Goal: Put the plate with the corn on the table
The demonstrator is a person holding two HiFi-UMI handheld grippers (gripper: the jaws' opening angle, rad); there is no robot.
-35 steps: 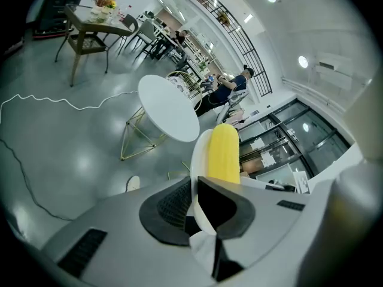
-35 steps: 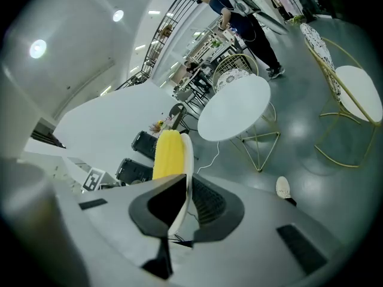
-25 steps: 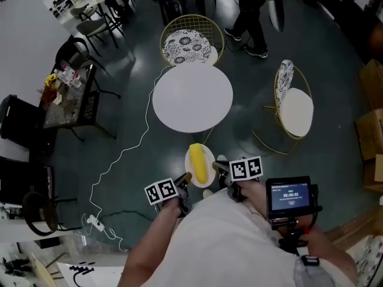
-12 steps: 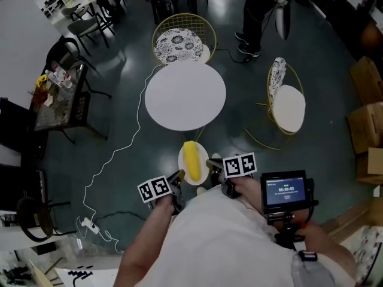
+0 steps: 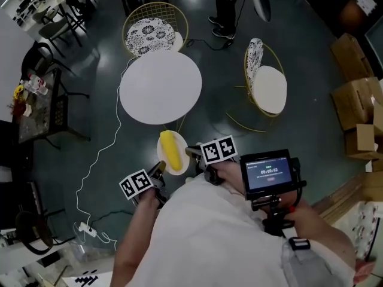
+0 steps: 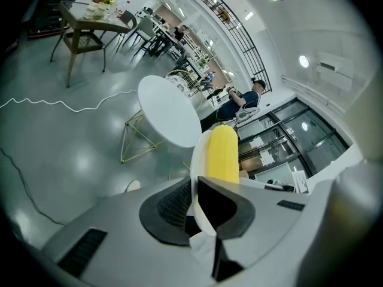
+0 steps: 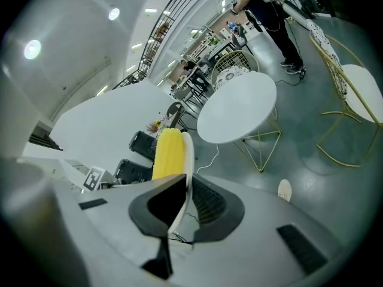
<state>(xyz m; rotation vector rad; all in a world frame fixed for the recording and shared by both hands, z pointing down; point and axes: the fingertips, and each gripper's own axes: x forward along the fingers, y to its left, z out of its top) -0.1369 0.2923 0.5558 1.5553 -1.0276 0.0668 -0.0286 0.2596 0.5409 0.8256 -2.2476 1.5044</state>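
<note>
The plate (image 5: pixel 180 165) hangs in the air between my two claws, level, with the corn (image 5: pixel 170 149) lying along its middle. The corn's long axis runs away from me, pointing roughly at the table (image 5: pixel 160 87). My left gripper (image 5: pixel 159 170) is clenched on the plate's left rim and my right gripper (image 5: pixel 192 152) is clenched on the right rim. In each gripper view the thin white edge sits pinched between the dark pads, so neither side is nearer; they carry it together.

The table lies straight ahead and a little to my left. From the head view the plate's far edge comes close to the table's near edge, but the plate is over the floor (image 5: pixel 215 118), not over the tabletop. I judge the coming move is a plain push forward along the corn's axis, both claws level, then down onto the bare white top. Tilting either side could roll the corn off.
</note>
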